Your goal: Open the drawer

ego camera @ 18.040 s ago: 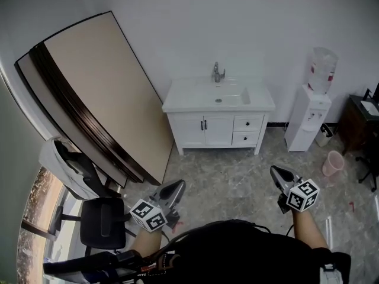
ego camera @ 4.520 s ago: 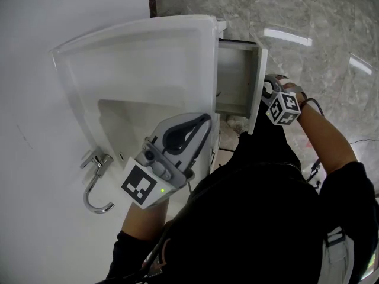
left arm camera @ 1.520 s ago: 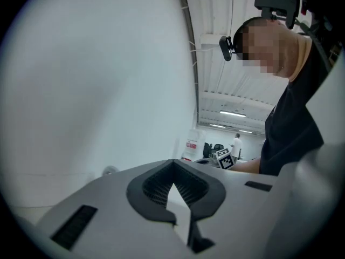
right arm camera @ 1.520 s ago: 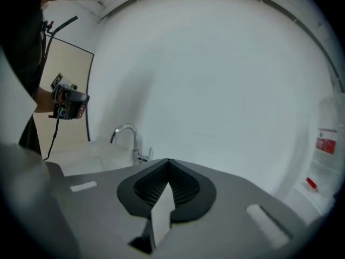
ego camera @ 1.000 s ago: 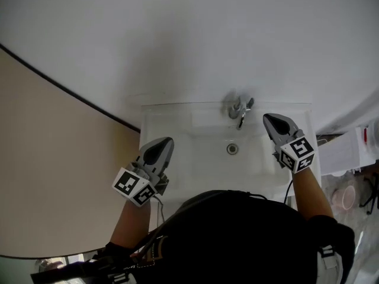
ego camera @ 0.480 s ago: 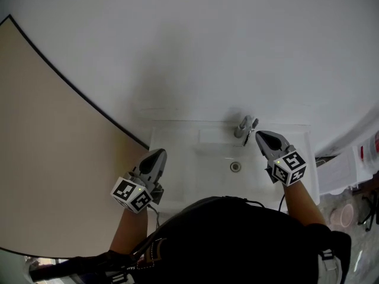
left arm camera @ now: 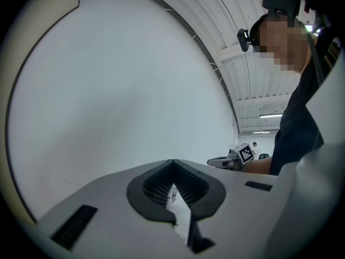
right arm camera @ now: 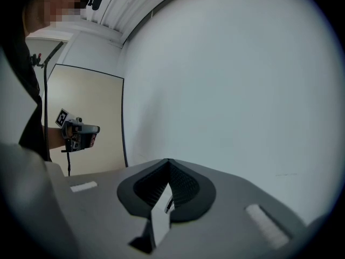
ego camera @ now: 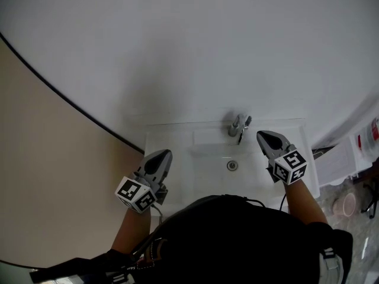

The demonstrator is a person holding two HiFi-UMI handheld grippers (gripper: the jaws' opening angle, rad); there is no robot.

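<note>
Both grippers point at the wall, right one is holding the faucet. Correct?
Not quite. The right gripper holds nothing: the right gripper view shows its fingers shut, empty, facing the wall. The faucet stands clear of it in the head view.

open room is left over the white sink basin [ego camera: 207, 158] between the left gripper [ego camera: 161, 156] and the right gripper [ego camera: 264, 137], which are held well apart above its two sides. the way forward is closed by the white wall [ego camera: 195, 52] just behind the basin, and the faucet [ego camera: 238, 126] is set at the basin's back edge, near the right gripper's tip. the left side is bounded by a large beige panel [ego camera: 53, 176] close beside the basin, and only bare wall is seen past the tips in both gripper views.
</note>
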